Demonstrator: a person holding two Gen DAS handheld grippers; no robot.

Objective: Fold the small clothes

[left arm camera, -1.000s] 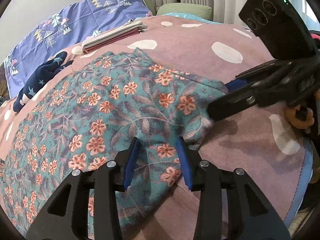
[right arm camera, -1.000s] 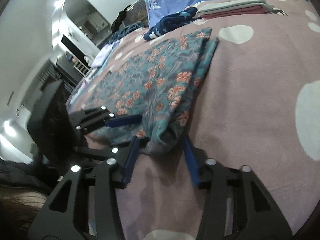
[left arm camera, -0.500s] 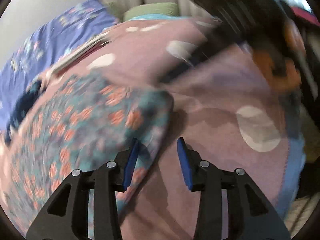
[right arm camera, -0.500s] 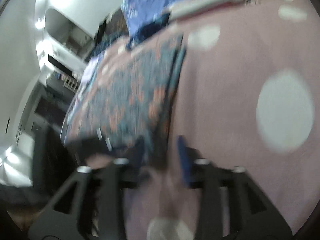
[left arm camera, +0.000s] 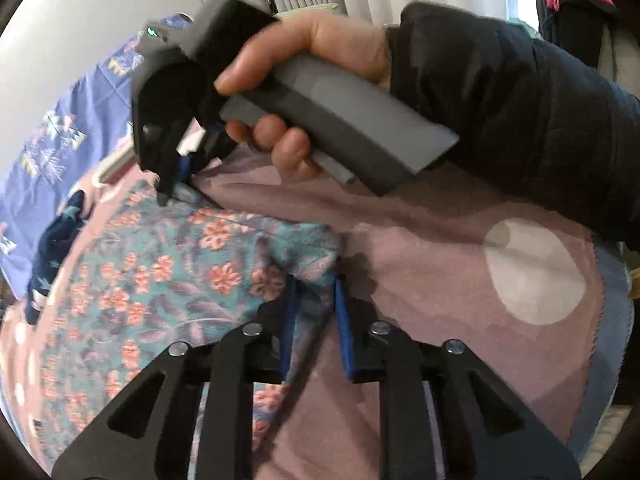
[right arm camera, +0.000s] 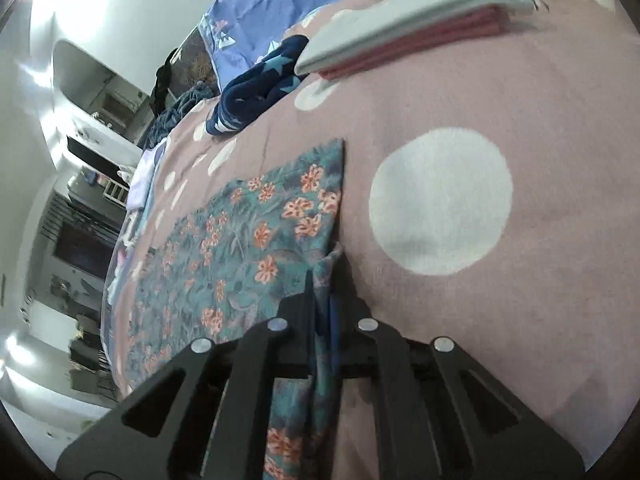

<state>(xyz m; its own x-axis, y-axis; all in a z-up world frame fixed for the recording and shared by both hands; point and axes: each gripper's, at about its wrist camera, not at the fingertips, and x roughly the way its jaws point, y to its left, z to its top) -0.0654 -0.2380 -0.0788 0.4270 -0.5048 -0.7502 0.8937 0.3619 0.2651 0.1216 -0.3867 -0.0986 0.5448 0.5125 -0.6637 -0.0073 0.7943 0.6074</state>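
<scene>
A teal garment with orange flowers point(left arm camera: 168, 272) lies flat on the pink dotted blanket point(left arm camera: 460, 248). My left gripper point(left arm camera: 316, 320) is at its near right corner. The jaws are closing and the bunched corner sits pinched between the blue pads point(left arm camera: 289, 320). My right gripper point(left arm camera: 172, 184) is held by a hand point(left arm camera: 320, 52) at the garment's far corner. In the right wrist view the right gripper point(right arm camera: 322, 304) is shut on a raised fold of the garment's edge point(right arm camera: 256, 248).
A folded stack of white and pink clothes point(right arm camera: 408, 36) and a crumpled navy star-print garment point(right arm camera: 256, 88) lie further back on the blanket. A blue patterned sheet point(right arm camera: 280, 0) is behind them. A dark sleeve point(left arm camera: 520, 120) crosses above the blanket's right side.
The right gripper swung from the garment's near corner to its far corner and shut on the edge. The left gripper slid to the near right corner and its jaws narrowed onto the cloth.
</scene>
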